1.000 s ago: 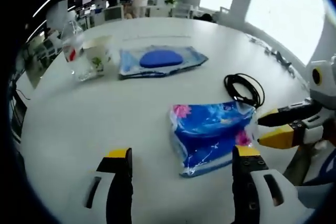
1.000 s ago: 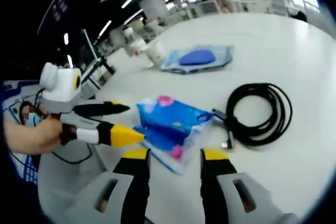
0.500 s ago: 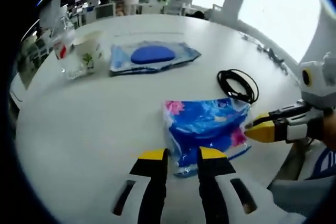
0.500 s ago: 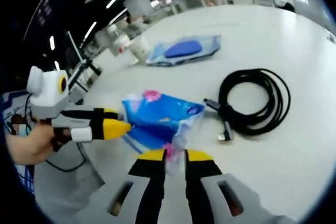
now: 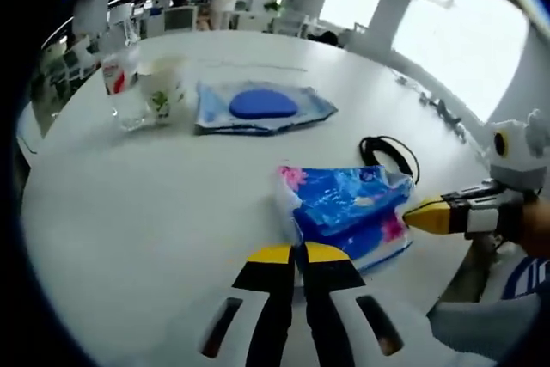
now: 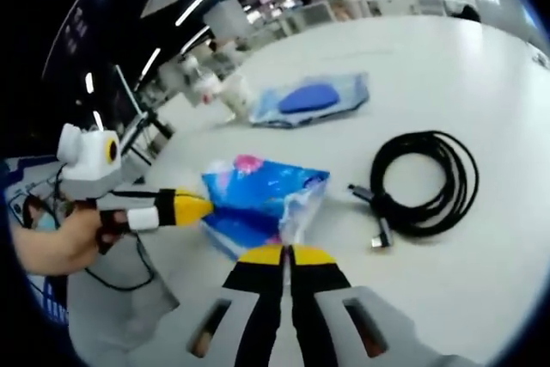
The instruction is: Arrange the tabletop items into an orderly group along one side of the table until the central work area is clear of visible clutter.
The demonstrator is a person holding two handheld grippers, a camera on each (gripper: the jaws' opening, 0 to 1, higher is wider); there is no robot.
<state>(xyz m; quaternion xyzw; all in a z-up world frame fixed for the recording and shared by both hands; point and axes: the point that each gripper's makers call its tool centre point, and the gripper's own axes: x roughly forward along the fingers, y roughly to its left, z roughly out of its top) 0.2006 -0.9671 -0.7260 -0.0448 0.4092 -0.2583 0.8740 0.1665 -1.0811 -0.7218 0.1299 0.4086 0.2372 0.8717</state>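
While no print reads, both tongs (image 5: 299, 253) (image 6: 284, 255) pinch the blue packet (image 5: 348, 211).

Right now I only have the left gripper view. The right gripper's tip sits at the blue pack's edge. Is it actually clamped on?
Observer: Yes. In the right gripper view, the right gripper has its jaws shut on the wrapper edge of the blue pack.
Operator: The cable is half hidden behind the pack for me. Is it tangled with it?
Observer: No. The black cable lies coiled beside the pack. Its plugs point toward the pack but look apart from it.
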